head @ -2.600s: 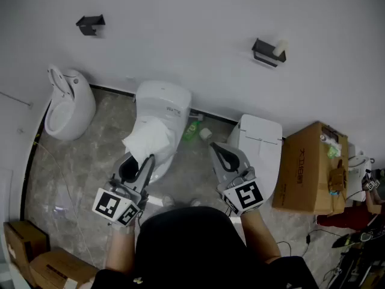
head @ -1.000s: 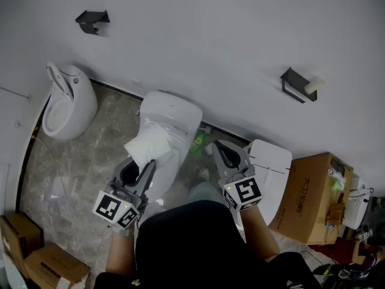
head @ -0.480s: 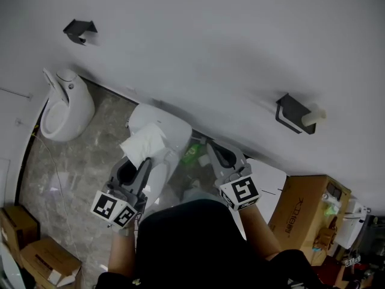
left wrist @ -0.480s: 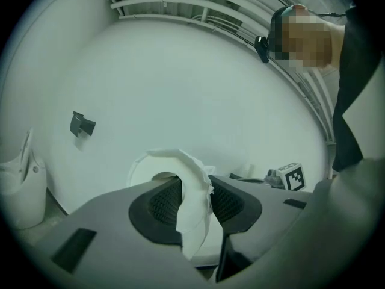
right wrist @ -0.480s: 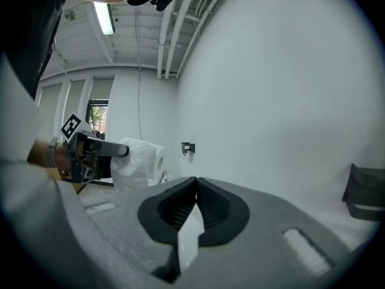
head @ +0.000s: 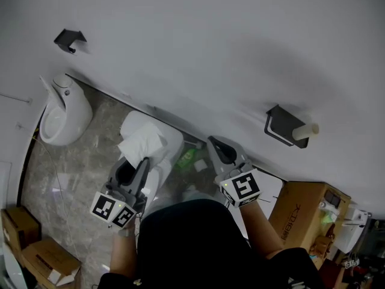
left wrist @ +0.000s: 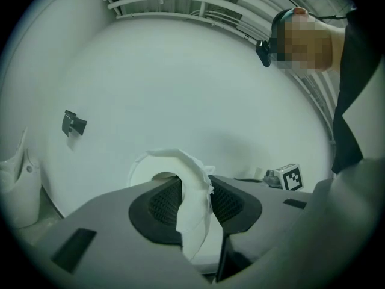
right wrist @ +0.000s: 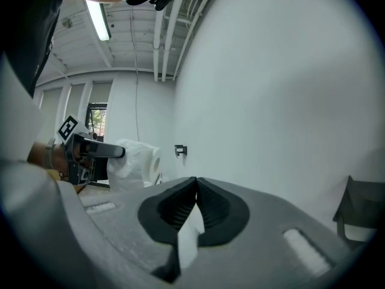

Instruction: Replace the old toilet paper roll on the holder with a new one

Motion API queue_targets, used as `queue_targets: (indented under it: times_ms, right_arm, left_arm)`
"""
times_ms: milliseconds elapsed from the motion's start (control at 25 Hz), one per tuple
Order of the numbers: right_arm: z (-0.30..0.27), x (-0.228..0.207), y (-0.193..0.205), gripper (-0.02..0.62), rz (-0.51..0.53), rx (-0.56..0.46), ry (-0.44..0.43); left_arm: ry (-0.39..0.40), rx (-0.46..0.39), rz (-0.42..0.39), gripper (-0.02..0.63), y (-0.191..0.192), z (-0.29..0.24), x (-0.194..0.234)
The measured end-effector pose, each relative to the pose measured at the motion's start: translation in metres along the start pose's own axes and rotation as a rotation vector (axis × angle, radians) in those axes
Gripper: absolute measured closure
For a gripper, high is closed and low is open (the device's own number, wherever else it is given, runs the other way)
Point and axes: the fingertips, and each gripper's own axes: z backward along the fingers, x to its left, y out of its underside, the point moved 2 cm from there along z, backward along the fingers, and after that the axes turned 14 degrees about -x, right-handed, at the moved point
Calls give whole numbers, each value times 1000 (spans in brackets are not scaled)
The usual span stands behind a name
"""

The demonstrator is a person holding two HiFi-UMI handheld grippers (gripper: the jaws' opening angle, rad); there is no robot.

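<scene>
A black wall holder [head: 278,126] carries a bare cardboard tube [head: 304,130] at the right of the head view. My left gripper [head: 133,165] is shut on a new white toilet paper roll [head: 143,143], whose loose sheet hangs between the jaws [left wrist: 191,206]. My right gripper [head: 218,149] is shut with nothing in it, left of and below the holder. In the right gripper view the closed jaws [right wrist: 196,186] point along the wall, the holder [right wrist: 361,208] shows at the right edge, and the roll [right wrist: 133,162] is at the left.
A second black holder [head: 67,40] hangs on the wall far left, above a white urinal [head: 59,113]. A white toilet [head: 169,142] stands below the roll, a green bottle [head: 186,157] beside it. Cardboard boxes sit at the right [head: 304,212] and lower left [head: 51,264].
Both grippers have travelled along the wall toward the right-hand holder, the roll still in the left one. The holder with the tube now sits lower and nearer the right gripper.
</scene>
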Motion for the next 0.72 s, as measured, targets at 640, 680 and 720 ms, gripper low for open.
queue_targets:
  times_ms: [640, 680, 720]
  right_arm:
    - [59, -58, 2, 597, -3, 37, 230]
    - [65, -62, 3, 597, -6, 39, 255]
    - [70, -66, 3, 595, -9, 42, 278]
  left_arm:
    - [188, 86, 60, 468, 32, -66, -39]
    - [208, 93, 65, 468, 34, -71, -43]
    - [228, 100, 71, 468, 36, -77, -45]
